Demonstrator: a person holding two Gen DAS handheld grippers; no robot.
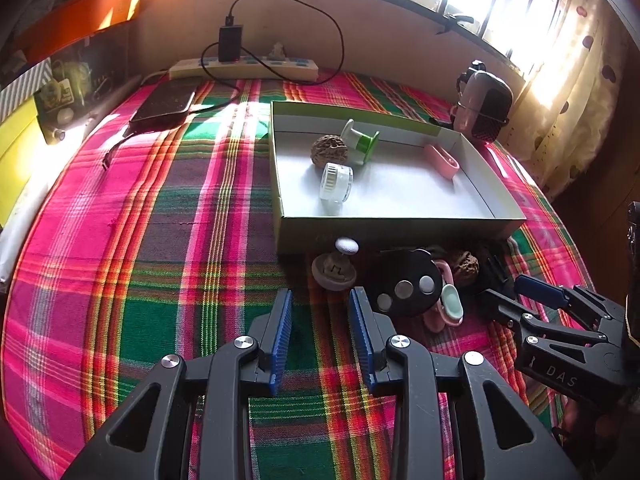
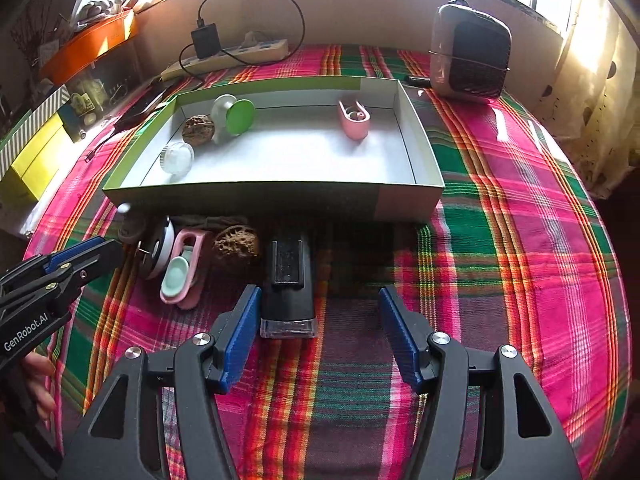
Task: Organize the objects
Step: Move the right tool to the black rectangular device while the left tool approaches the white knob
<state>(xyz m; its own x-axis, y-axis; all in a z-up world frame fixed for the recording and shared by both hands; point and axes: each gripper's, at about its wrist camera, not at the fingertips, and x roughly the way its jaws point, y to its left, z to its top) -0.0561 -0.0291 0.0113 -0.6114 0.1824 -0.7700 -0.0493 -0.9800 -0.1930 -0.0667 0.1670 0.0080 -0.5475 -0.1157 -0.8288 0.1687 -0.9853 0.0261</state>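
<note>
Two claws: both hover low over a desk covered in a pink, green and orange plaid cloth (image 2: 520,240).
Right claw (image 2: 316,304): open, jaws spread wide, in the lower middle of the right wrist view; nothing is gripped.
Black bottle (image 2: 289,280): lies flat on the cloth between the right claw's fingers, close against the left-hand pad and well apart from the other; its long axis runs up and down the frame, clear end toward the camera, dark end toward the box.
Left claw (image 1: 320,308): open, only bare cloth between its blue pads, lower middle of the left wrist view.
Box (image 2: 280,196): shallow, white inside, in the upper middle of both views, its long side running across the right wrist view.
Inside the box: a walnut (image 2: 198,130), a green and white spool (image 2: 234,116) on its side, a clear round jar (image 2: 177,158) and a pink clip (image 2: 354,122).
In front of the box: a second walnut (image 2: 236,244), a pink and mint holder (image 2: 182,268), a black disc (image 1: 404,284) and a beige stamp-like piece (image 1: 334,270), all crowded together.
Background: a power strip (image 1: 244,69) at the upper middle, a small fan (image 2: 470,52) at the upper right.
</note>
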